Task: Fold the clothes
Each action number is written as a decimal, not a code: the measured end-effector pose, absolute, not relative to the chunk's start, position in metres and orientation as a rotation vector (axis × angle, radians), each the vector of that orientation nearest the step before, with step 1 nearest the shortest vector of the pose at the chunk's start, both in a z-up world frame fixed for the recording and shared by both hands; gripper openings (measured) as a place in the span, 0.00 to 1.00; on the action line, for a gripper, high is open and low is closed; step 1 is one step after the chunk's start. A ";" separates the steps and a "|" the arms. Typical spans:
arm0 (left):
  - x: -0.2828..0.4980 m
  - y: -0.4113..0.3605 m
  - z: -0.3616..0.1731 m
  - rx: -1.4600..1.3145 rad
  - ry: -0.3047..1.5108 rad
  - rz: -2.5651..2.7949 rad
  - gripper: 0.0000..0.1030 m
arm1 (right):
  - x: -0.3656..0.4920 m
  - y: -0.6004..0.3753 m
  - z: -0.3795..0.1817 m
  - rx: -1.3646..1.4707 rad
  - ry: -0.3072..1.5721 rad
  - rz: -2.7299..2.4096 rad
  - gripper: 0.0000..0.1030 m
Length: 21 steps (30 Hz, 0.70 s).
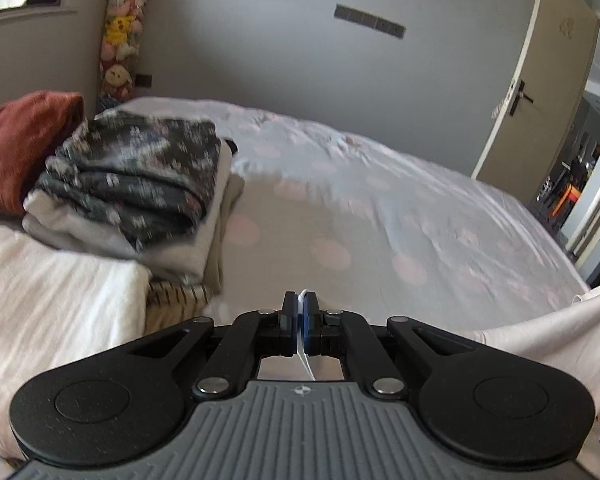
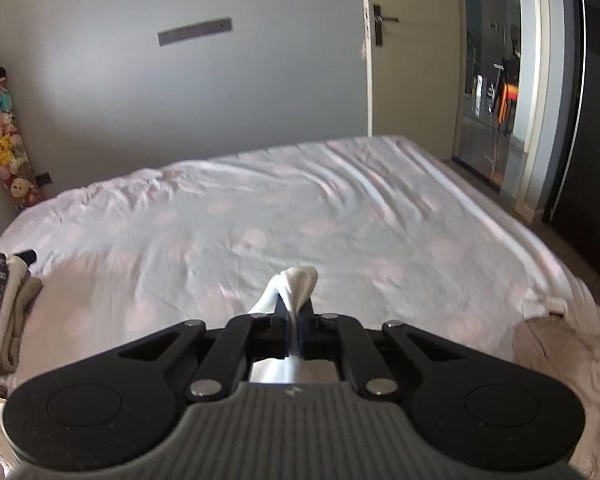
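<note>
A column of plush toys [image 1: 118, 36] stands by the grey wall [image 1: 260, 52]; a door [image 2: 412, 48] hangs ajar.

No legible text, label, brand or number in either view. Only mark: a small pale emblem, cross- or star-shaped, on the ribbed grey housing of the left gripper [image 1: 301, 311] body, and a similar one, blurred, on the right gripper [image 2: 296, 314] body. No letters made out. Dark strip on the far wall [image 1: 370, 21]: too blurred to tell.
</note>
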<state>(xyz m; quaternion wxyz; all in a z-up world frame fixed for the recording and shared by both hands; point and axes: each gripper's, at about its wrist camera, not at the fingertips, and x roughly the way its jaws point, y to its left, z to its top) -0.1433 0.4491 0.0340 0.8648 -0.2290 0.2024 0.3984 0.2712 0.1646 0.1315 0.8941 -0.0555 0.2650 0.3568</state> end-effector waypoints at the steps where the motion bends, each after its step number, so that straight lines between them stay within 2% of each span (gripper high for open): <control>1: -0.149 0.451 0.050 -0.468 0.379 0.853 0.01 | 0.265 0.169 0.148 -0.104 0.508 0.758 0.05; 6: -0.178 0.451 0.118 -0.383 0.211 0.935 0.01 | 0.238 0.172 0.205 -0.040 0.367 0.838 0.05; 9: -0.180 0.450 0.115 -0.337 0.280 0.934 0.01 | 0.233 0.176 0.195 -0.079 0.408 0.840 0.05; 15: -0.179 0.449 0.046 -0.345 0.537 0.920 0.01 | 0.231 0.157 0.098 -0.129 0.649 0.788 0.05; 21: -0.196 0.439 -0.029 -0.439 0.708 0.897 0.01 | 0.220 0.109 -0.008 -0.141 0.908 0.705 0.05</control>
